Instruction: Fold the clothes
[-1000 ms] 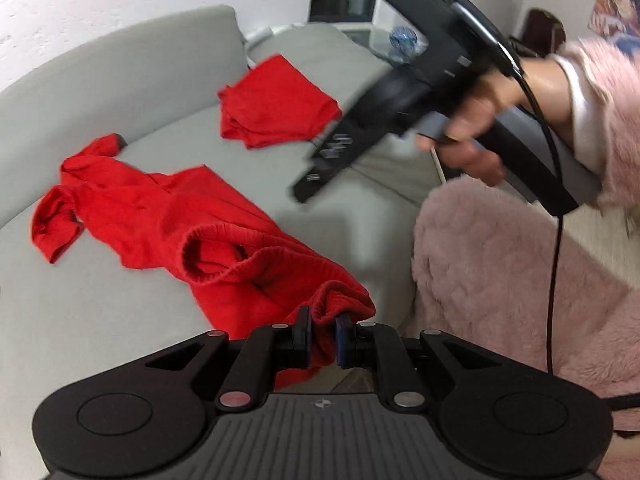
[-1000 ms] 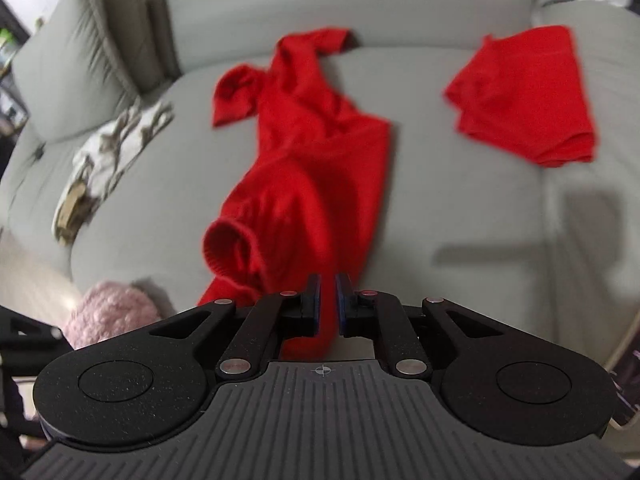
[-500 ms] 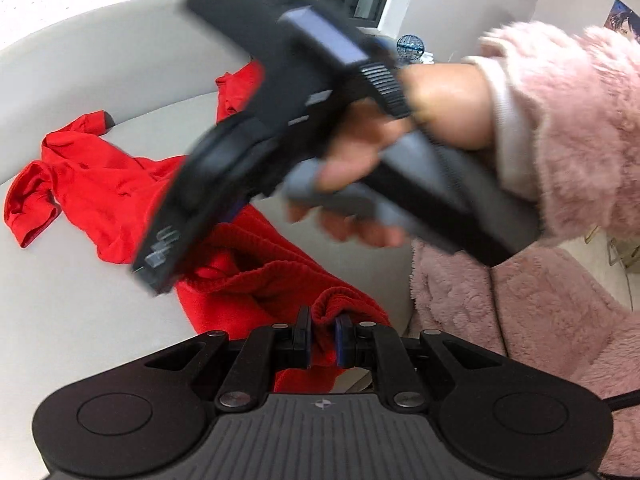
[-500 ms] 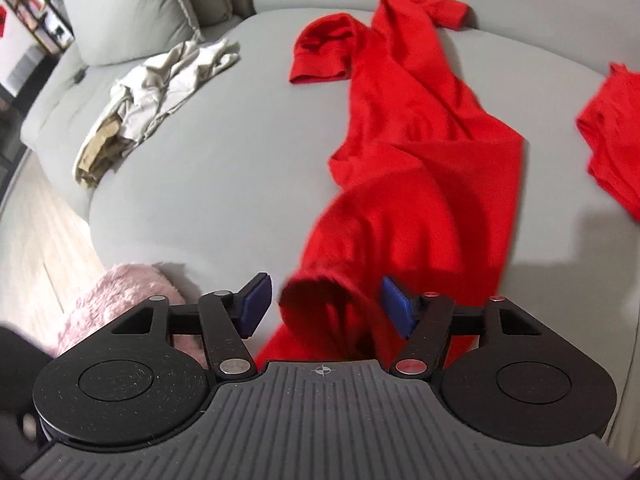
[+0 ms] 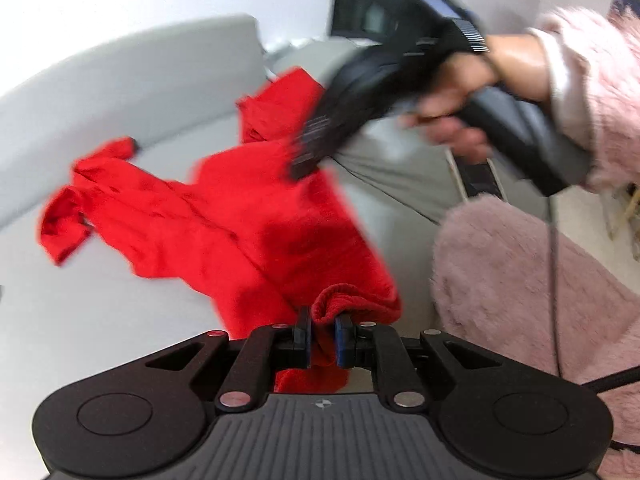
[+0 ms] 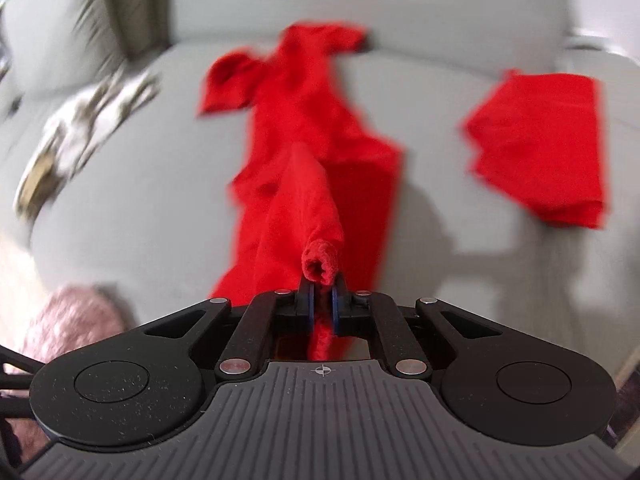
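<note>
Right wrist: ribbed red cuff (image 6: 320, 266)

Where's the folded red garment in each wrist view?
Left wrist: folded red garment sits upper centre on the grey sofa, partly hidden behind the right tongs.
Right wrist: folded red garment lies at right, flat on the sofa seat.
Shared landmark: the long red garment spread beside it.
</note>
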Demonstrator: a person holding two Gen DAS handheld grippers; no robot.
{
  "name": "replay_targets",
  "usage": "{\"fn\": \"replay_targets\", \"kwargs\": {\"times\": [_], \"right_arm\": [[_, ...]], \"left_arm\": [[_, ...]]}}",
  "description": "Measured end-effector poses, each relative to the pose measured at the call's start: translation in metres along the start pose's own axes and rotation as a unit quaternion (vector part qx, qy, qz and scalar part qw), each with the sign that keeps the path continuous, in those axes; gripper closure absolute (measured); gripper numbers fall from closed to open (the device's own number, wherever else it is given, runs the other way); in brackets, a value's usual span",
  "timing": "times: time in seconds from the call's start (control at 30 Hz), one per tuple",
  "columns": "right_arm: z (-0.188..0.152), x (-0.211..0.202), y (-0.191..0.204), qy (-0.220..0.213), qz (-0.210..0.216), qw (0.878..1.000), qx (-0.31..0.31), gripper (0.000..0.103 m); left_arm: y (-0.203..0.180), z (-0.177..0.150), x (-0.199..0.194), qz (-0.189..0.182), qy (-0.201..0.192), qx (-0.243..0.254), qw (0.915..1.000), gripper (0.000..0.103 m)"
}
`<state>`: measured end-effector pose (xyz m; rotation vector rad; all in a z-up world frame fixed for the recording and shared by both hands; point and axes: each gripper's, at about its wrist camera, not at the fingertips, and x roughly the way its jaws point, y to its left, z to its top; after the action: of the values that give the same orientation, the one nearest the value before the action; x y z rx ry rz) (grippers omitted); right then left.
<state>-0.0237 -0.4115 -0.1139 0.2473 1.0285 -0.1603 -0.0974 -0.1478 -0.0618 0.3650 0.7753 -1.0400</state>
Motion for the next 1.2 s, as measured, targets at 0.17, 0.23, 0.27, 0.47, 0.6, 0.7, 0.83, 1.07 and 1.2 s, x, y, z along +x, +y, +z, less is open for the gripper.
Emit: {"fn": "replay_targets", "kwargs": {"times": [0.17,0.23,0.27,0.47,0.6,0.7,0.83,1.07,1.2], "right_arm": [[-0.022,-0.045,-0.044,-0.052,0.007,0.991,0.120,0.096],[-0.035,-0.052,-0.052,-0.057,0.021,0.987,0.151,0.097],[-0.044,-0.059,-0.056,-0.062,0.039,0.982,0.176,0.097],[-0.009,-0.125,-0.051,-0.166,0.086,0.965,0.185,0.097],[0.039,-0.222,-0.027,-0.291,0.101,0.942,0.136,0.097],[0.057,-0.324,-0.003,-0.409,0.117,0.900,0.099,0.097],[0.051,-0.417,0.020,-0.500,0.125,0.855,0.059,0.097],[0.032,-0.482,0.026,-0.546,0.119,0.829,0.023,0.096],[0.049,-0.415,0.015,-0.473,0.107,0.874,0.038,0.096]], "left_arm": [[0.019,0.007,-0.033,0.092,-0.069,-0.047,0.9922,0.091],[0.029,0.010,-0.046,0.132,-0.100,-0.079,0.9829,0.091],[0.030,0.011,-0.050,0.141,-0.107,-0.083,0.9807,0.091],[0.032,0.073,-0.108,0.220,-0.224,-0.063,0.9473,0.091],[0.024,0.144,-0.193,0.267,-0.362,-0.044,0.8919,0.091],[0.008,0.176,-0.261,0.287,-0.448,-0.028,0.8461,0.091],[-0.014,0.194,-0.326,0.294,-0.514,0.007,0.8059,0.091],[-0.006,0.201,-0.342,0.249,-0.487,0.051,0.8352,0.089],[0.040,0.196,-0.264,0.220,-0.390,0.030,0.8939,0.090]]}}
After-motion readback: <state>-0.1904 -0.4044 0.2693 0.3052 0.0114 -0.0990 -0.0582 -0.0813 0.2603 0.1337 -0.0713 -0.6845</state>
